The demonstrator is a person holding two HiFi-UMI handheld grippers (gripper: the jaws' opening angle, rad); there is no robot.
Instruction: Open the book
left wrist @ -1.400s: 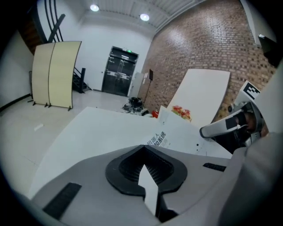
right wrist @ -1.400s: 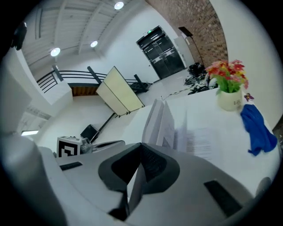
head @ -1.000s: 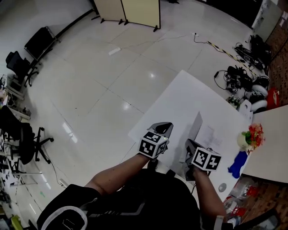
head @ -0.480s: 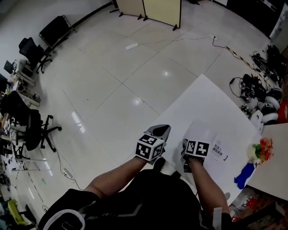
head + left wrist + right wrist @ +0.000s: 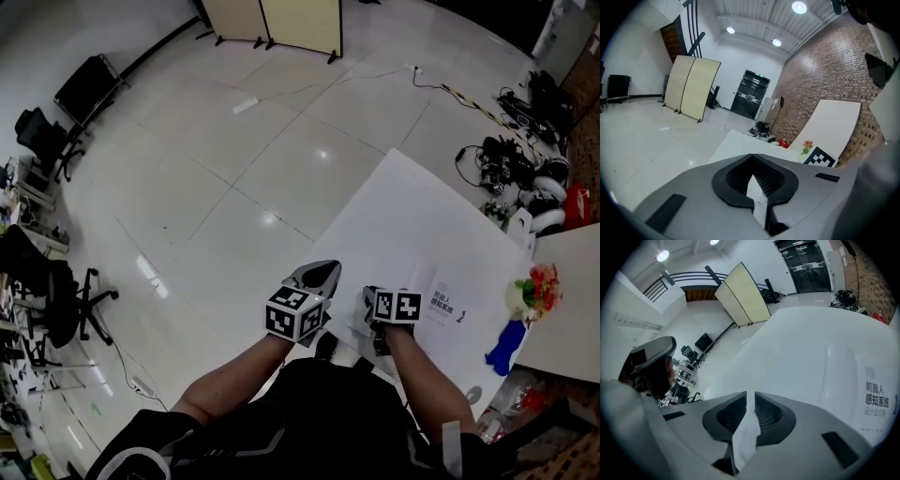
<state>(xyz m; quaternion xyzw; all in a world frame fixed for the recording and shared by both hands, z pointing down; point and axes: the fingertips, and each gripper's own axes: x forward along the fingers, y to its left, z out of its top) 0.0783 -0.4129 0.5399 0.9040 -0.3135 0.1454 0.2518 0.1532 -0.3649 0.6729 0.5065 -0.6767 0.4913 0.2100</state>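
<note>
Book (image 5: 448, 307) lies flat at near edge of counter (image 5: 403, 216), just right of right tongs (image 5: 750, 397), which are closed on a white leaf of it. Left tongs (image 5: 752, 161), closed & seemingly empty, hang further left, apart from book; right is nearer.

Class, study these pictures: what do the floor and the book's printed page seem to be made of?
Floor: probably polished tile, glossy; it mirrors ceiling lights and shows grid joints. Printed page: likely matte white paper with dark print, no glare. A thin white sheet, seemingly paper too, sits pinched in the right claw.
</note>
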